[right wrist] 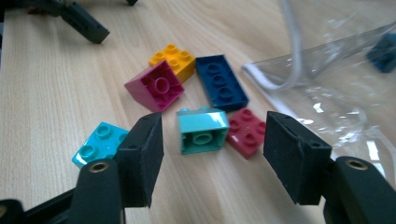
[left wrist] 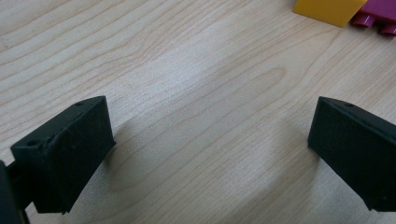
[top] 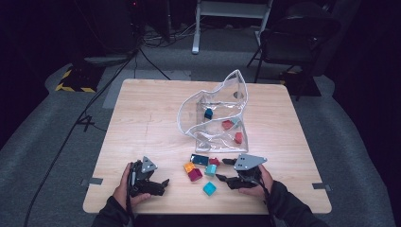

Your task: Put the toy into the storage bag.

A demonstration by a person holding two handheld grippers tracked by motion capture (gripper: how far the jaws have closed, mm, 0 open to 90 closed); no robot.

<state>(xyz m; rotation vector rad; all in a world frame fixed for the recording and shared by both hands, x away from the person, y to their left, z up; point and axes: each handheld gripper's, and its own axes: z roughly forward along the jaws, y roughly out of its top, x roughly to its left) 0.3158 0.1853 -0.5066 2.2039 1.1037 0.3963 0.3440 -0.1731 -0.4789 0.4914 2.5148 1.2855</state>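
The right gripper is seen low over the wooden table, its jaws set apart with nothing gripped; the mint-green toy brick lies on its side on the table just beyond the gap between the pads. A red brick touches it on one side, with a magenta brick, an orange brick and a dark blue brick behind it and a turquoise brick nearby. The clear plastic bag, further back, holds more bricks. The left gripper is held wide open over bare wood, empty.
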